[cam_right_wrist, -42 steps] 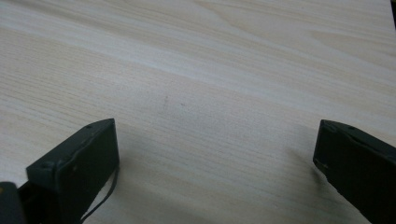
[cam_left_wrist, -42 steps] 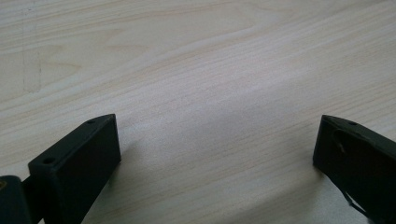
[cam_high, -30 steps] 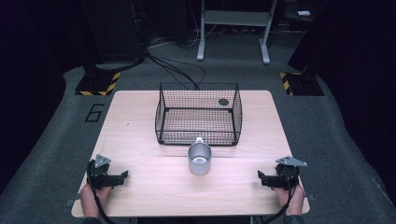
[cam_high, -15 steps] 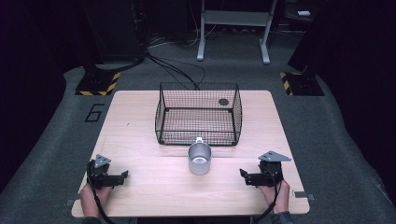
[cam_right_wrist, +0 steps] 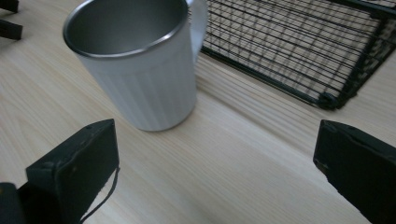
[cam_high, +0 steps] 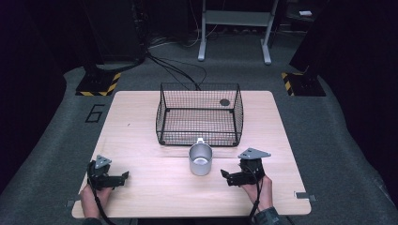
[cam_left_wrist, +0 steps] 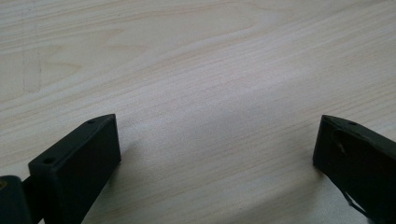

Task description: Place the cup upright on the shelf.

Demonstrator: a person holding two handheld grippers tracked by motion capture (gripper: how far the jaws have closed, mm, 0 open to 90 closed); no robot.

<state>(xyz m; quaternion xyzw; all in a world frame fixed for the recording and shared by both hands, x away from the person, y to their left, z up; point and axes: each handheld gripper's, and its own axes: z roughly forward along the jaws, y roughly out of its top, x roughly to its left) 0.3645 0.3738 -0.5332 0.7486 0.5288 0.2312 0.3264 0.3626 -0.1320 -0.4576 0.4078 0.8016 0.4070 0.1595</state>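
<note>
At the near edge of the wooden table (cam_high: 141, 140) we see a person's two hands coming in from below, each holding a gripper. The left gripper (cam_high: 123, 177) sits low at the near left corner; in the left gripper view its two black jaws stand wide apart over bare wood, with nothing between them (cam_left_wrist: 217, 144). The right gripper (cam_high: 224, 176) lies right of centre, its grey three-cornered plate on top and its cable trailing back over the hand (cam_high: 259, 190). Its jaws point toward the middle of the table and are also spread wide and empty, as the right gripper view shows (cam_right_wrist: 217, 144).

Just beyond the right gripper's tips, near but not touching, stands a metal mug (cam_high: 200, 159), upright, its open mouth up and its handle turned toward the far side. In the right gripper view we see the mug (cam_right_wrist: 135, 65) ahead and to the left of the jaws, ribbed on its side and empty inside.

Just behind the mug sits a black wire basket (cam_high: 199, 115), open at the top; a small dark round thing (cam_high: 225, 102) lies in its far right corner. We cannot tell what that is.
</note>
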